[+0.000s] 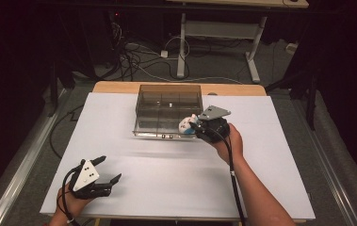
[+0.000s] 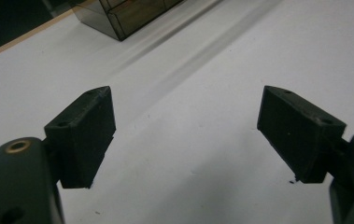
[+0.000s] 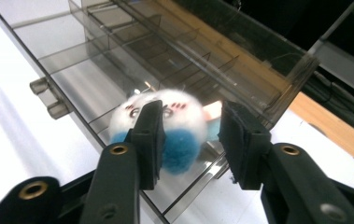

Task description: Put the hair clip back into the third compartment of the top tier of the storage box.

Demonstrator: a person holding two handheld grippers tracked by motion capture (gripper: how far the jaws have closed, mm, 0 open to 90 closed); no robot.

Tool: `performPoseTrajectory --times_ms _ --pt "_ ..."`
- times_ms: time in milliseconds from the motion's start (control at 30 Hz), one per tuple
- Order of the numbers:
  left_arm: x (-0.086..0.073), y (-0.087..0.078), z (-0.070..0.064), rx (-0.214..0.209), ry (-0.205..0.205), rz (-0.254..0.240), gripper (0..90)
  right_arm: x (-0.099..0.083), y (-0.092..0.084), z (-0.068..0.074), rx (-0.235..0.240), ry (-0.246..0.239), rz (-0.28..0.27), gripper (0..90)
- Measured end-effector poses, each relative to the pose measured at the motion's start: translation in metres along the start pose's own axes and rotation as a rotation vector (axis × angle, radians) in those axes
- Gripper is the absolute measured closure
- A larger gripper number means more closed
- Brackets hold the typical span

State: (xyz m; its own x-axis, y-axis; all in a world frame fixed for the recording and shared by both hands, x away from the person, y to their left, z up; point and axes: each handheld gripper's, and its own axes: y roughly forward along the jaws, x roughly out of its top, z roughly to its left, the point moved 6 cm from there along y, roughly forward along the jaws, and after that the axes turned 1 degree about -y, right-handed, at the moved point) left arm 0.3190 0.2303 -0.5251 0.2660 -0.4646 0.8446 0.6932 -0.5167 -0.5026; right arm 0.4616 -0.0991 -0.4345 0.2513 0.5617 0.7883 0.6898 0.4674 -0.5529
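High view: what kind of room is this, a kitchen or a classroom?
Probably a lab or workshop: a white-covered table, tangled cables on the floor behind it, and a second desk frame further back.

Both grippers are showing black bodies. The left gripper [image 1: 104, 170] is wearing a white three-cornered plate with dark dots, the right gripper [image 1: 192, 124] a grey one. Brass-ringed screw holes are glinting on the jaw arms; black cables are trailing back along bare forearms.

The left gripper [image 1: 104, 170] rests low, jaws spread wide; the right gripper [image 1: 194, 126] reaches forward on an outstretched forearm, jaws partly parted
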Motion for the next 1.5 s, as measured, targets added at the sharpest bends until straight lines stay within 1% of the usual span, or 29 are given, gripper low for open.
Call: performPoseTrajectory --times_ms 33,67,100,167,200,267,367,567,600,700,733,767,833,900,1100,1333,1400,1500 --pt "0.000 0.000 0.000 0.000 0.000 0.000 18.6 0.000 0.000 0.000 0.000 0.000 0.000 59.4" --pt "0.000 -0.001 0.000 -0.005 0.001 -0.006 18.5 0.001 -0.002 0.000 -0.013 0.000 -0.009 56.4" --pt "0.000 -0.001 0.000 -0.005 0.001 -0.006 18.6 0.001 -0.002 0.000 -0.013 0.000 -0.009 56.4" --pt "0.000 -0.001 -0.001 -0.004 0.001 -0.009 18.6 0.003 -0.004 0.000 -0.015 0.002 -0.022 53.2" --pt "0.001 -0.001 0.000 -0.002 0.000 -0.010 18.6 0.003 -0.004 0.000 -0.022 0.003 -0.026 54.0" --pt "0.001 -0.001 0.000 -0.001 0.000 -0.009 18.6 0.004 -0.006 -0.001 -0.018 0.004 -0.035 54.4" --pt "0.001 -0.001 0.000 -0.003 0.000 -0.009 18.5 0.004 -0.007 -0.002 -0.025 0.009 -0.042 53.6" --pt "0.001 -0.001 0.001 0.001 -0.002 -0.010 18.6 0.008 -0.012 -0.003 -0.019 0.010 -0.060 52.9" --pt "0.001 -0.002 0.001 0.003 0.001 -0.010 18.6 0.009 -0.014 -0.004 -0.027 0.015 -0.069 51.1" --pt "0.001 -0.002 0.000 0.002 0.000 -0.011 18.6 0.010 -0.017 -0.004 -0.031 0.019 -0.074 50.1" --pt "0.001 -0.001 0.001 0.011 0.001 -0.001 18.6 0.011 -0.019 -0.004 -0.034 0.018 -0.080 49.0" --pt "0.001 -0.001 0.001 0.011 0.001 -0.001 18.6 0.011 -0.019 -0.004 -0.034 0.018 -0.080 49.0" --pt "0.000 -0.002 0.002 0.007 -0.006 -0.005 18.5 0.012 -0.020 -0.005 -0.038 0.013 -0.083 47.9" --pt "0.002 -0.003 0.002 0.000 -0.010 -0.019 18.6 0.012 -0.022 -0.006 -0.034 0.019 -0.093 47.2" --pt "0.002 -0.002 0.000 -0.005 -0.002 -0.016 18.5 0.011 -0.023 -0.008 -0.041 0.027 -0.087 43.9" --pt "0.001 -0.002 0.000 -0.004 0.001 -0.012 18.6 0.010 -0.023 -0.010 -0.040 0.047 -0.090 36.1" --pt "0.001 -0.002 0.001 -0.004 0.000 -0.011 18.5 0.009 -0.023 -0.011 -0.049 0.045 -0.087 34.5" --pt "0.000 -0.003 0.001 -0.003 0.002 -0.012 18.6 0.010 -0.024 -0.011 -0.048 0.045 -0.091 32.0"
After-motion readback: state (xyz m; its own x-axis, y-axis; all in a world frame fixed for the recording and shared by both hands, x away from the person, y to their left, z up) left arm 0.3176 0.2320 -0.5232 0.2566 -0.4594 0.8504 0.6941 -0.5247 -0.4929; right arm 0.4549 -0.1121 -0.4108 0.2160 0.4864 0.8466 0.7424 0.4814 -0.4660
